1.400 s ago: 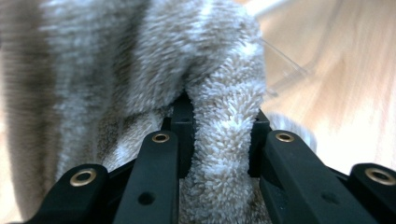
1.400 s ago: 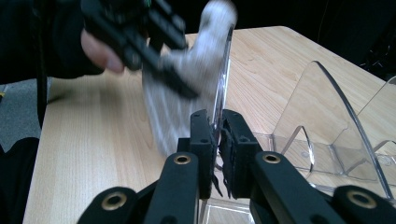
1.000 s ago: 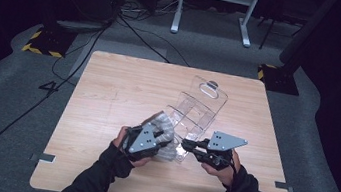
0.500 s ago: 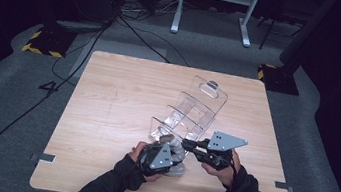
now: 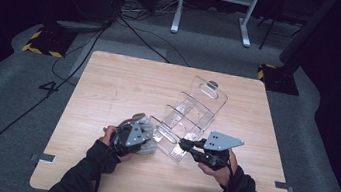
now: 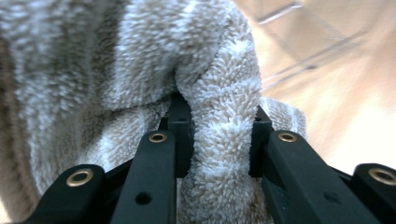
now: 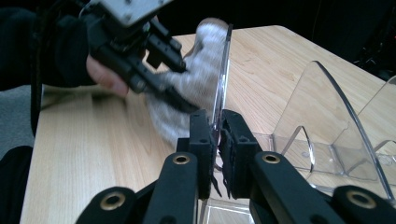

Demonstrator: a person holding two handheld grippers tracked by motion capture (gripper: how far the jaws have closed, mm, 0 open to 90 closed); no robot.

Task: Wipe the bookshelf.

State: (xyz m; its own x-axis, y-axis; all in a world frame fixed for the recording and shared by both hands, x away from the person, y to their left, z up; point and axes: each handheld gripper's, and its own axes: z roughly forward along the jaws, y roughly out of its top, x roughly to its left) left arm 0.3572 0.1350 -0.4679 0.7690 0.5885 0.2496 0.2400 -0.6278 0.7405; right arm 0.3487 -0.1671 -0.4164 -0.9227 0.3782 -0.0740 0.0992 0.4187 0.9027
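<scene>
Since the earlier high views, the left tongs (image 5: 138, 137) have carried their cloth from the near end of the holder down toward the person and back up beside it; the right tongs (image 5: 186, 142) have kept their place.

The pale wooden worktop (image 5: 109, 87) carries a clear acrylic tiered holder (image 5: 191, 116), lying with its dividers stepping away from the person. The right tongs are closed on the thin upright front panel (image 7: 223, 70) of that holder, steadying it. The left tongs are clamped on a fold of a fluffy grey-and-beige striped towelling cloth (image 6: 140, 70), which sits bunched against the outer face of that front panel, at the holder's near-left end.

The step in hand looks like wiping the panel. To do it well, I would keep the right grip firm so the light holder cannot slide, press the cloth flat rather than bunched, and stroke along the panel's full length.
</scene>
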